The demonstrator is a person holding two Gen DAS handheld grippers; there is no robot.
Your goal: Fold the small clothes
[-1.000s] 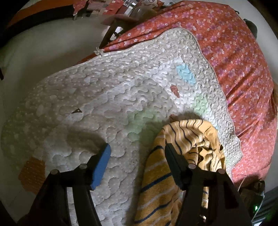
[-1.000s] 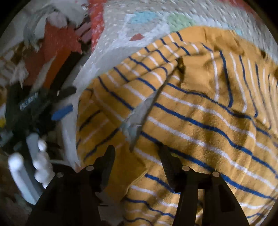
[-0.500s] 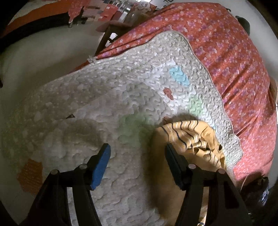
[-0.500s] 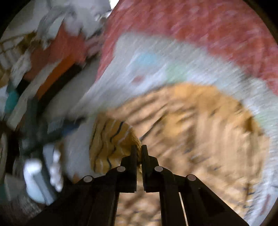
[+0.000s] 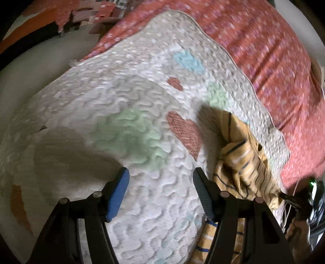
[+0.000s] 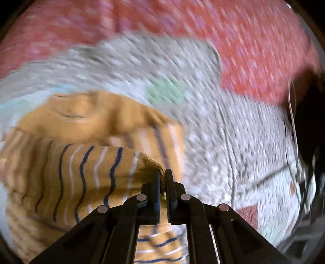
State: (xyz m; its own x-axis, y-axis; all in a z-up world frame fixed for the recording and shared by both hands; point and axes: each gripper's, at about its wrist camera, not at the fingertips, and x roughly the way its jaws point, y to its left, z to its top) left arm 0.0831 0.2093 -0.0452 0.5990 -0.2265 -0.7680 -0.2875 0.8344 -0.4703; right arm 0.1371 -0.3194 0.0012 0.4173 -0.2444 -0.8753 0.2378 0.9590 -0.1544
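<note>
Quilt (image 5: pixel 126 105), right gripper (image 6: pixel 162 178) pinching striped garment (image 6: pixel 77 168)

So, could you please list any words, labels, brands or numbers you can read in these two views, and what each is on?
None: no text can be read in either view.
The striped garment, pinched in the right gripper, shows only stripes, with no tag in view.
The quilt bears only coloured patches.
The background clutter is too blurred to read.

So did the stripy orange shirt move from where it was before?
Yes. The striped shirt, pinched by the right hand-held gripper, has been dragged rightward across the quilt, uncovering the red heart patch.
</note>
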